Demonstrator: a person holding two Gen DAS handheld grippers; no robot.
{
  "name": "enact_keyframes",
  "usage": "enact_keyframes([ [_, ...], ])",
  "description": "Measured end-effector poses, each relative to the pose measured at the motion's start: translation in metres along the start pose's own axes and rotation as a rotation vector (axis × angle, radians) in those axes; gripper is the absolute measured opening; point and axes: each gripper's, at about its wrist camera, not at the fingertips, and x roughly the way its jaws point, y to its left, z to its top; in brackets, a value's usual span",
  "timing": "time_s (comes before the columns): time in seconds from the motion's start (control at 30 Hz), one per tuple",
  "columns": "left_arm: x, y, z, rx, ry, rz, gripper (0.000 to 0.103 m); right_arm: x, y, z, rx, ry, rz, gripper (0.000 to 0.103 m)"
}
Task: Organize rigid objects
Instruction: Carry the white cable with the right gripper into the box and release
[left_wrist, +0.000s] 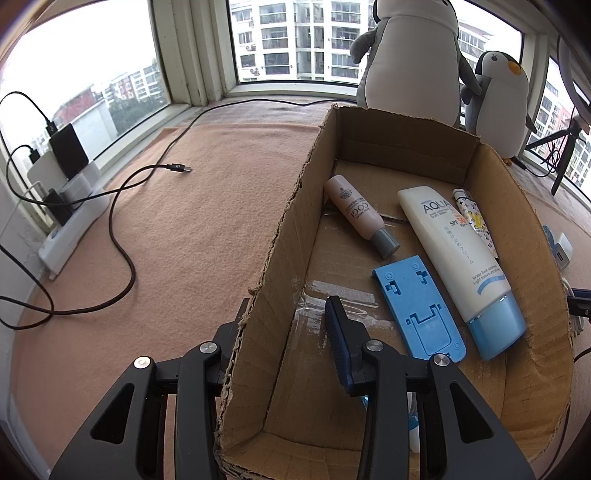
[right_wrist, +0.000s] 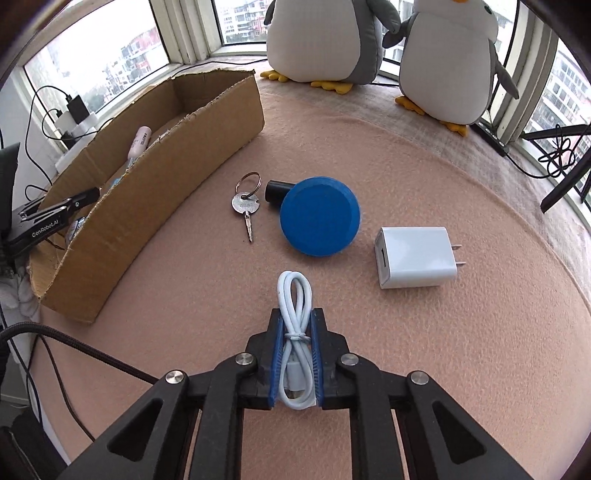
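Note:
My right gripper (right_wrist: 295, 325) is shut on a coiled white cable (right_wrist: 294, 332), low over the peach cloth. Ahead of it lie a key on a ring (right_wrist: 246, 205), a blue disc (right_wrist: 319, 220) with a black cylinder (right_wrist: 277, 191) behind it, and a white charger block (right_wrist: 415, 257). The cardboard box (right_wrist: 155, 192) stands to the left. My left gripper (left_wrist: 284, 321) straddles the box's left wall (left_wrist: 280, 258), one finger inside and one outside; whether it pinches the wall is unclear. Inside lie a pink tube (left_wrist: 360, 214), a white sunscreen tube (left_wrist: 458, 266), a patterned tube (left_wrist: 474, 221) and a blue plastic stand (left_wrist: 419, 306).
Two penguin plush toys (right_wrist: 325, 37) stand at the back by the window. A black cable (left_wrist: 147, 177) snakes over the cloth left of the box, near a power strip with chargers (left_wrist: 66, 206). A tripod leg (right_wrist: 561, 192) is at the far right.

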Motion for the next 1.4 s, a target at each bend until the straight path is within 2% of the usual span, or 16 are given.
enact_keyframes([
  [0.13,0.000,0.000,0.000,0.002,0.000,0.000,0.037,-0.016,0.001,-0.005,0.091,-0.053,0.042,0.012],
  [0.23,-0.001,-0.001,0.001,0.003,-0.001,0.000,0.037,-0.029,0.011,-0.002,0.110,-0.091,0.065,0.012],
  [0.67,0.000,-0.001,0.001,-0.002,-0.001,-0.005,0.037,-0.074,0.079,0.030,0.024,-0.204,0.171,0.012],
  [1.0,0.001,-0.001,0.001,-0.004,-0.001,-0.006,0.037,-0.066,0.130,0.048,-0.039,-0.201,0.235,0.012],
  [1.4,0.001,-0.001,0.001,-0.005,-0.002,-0.006,0.037,-0.044,0.157,0.056,-0.050,-0.160,0.260,0.012],
])
